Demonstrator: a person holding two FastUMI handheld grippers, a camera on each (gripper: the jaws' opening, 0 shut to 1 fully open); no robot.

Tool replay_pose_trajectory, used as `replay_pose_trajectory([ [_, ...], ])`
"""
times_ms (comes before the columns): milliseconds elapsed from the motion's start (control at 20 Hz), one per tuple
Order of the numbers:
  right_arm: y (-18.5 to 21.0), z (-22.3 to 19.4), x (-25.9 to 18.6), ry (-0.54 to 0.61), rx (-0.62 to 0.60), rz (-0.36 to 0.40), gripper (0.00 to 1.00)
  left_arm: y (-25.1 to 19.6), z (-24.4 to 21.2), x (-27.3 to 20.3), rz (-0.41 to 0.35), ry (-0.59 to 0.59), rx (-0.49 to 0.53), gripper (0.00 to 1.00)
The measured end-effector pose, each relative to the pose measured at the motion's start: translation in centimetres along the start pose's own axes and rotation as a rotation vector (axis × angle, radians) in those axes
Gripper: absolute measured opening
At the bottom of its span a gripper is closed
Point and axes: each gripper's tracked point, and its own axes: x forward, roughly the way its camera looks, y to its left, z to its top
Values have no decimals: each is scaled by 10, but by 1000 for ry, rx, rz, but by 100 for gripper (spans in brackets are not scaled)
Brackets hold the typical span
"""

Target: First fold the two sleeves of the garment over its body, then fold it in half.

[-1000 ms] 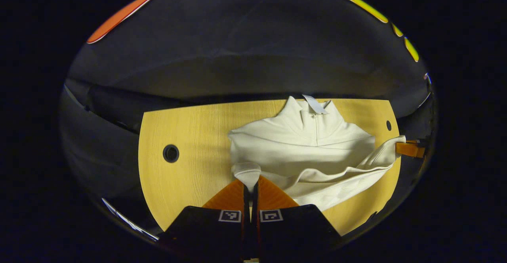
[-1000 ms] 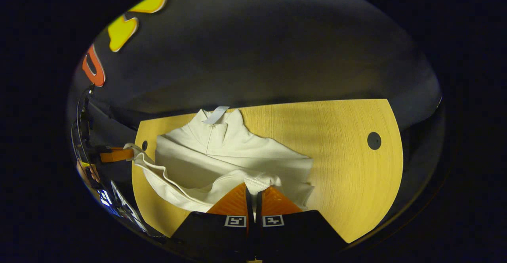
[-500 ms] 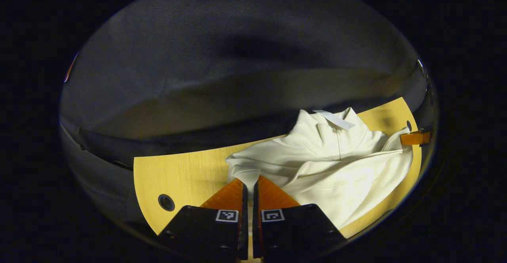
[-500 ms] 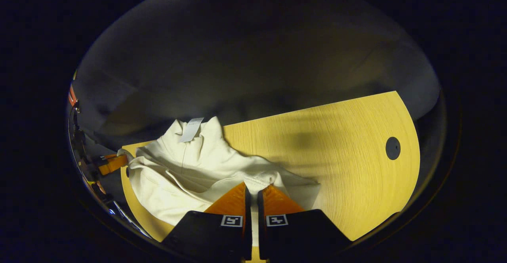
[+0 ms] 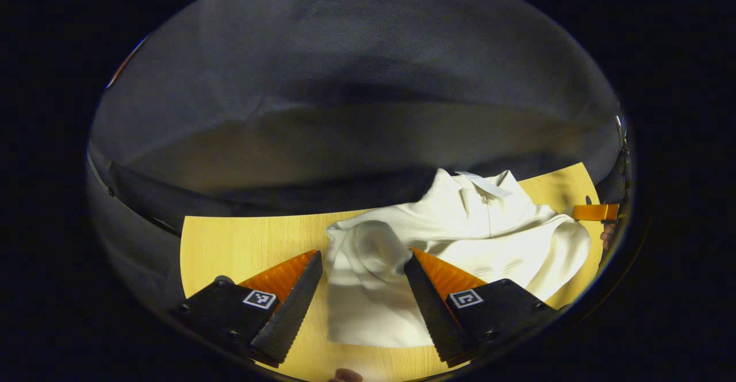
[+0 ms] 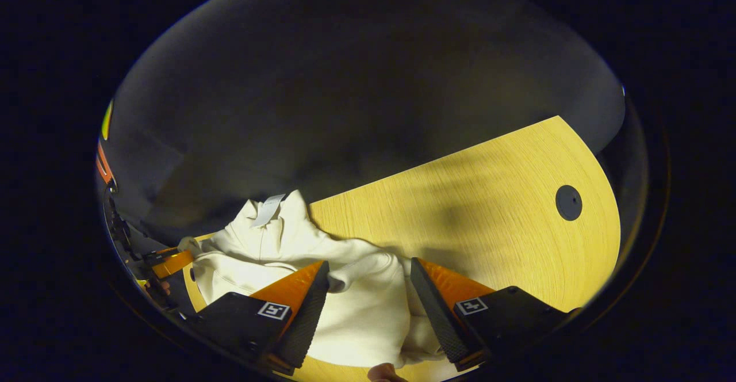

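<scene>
Both the left gripper (image 5: 363, 261) and right gripper (image 6: 369, 270) have spread apart, releasing the folded garment (image 5: 460, 244)

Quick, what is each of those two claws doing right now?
Left gripper: open, holding nothing, over the white garment.
Right gripper: open, holding nothing, over the same garment.

My right finger (image 5: 437, 295) hides part of the garment (image 5: 460, 238); the table (image 6: 489, 198) runs past the view's edge.
</scene>
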Motion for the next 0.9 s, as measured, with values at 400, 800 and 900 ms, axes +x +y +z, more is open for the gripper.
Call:
replay_pose_trajectory([
  [400,20,-15,-43,-47,-106,-10,91,-12,-23,-37,-48,-26,-79,98],
  [800,32,-53,-146,-159,-223,-31,96,-27,-70,-131,-52,-100,-113,98],
  [900,37,-59,-183,-211,-252,-21,96,-29,-88,-157,-51,-114,-142,98],
])
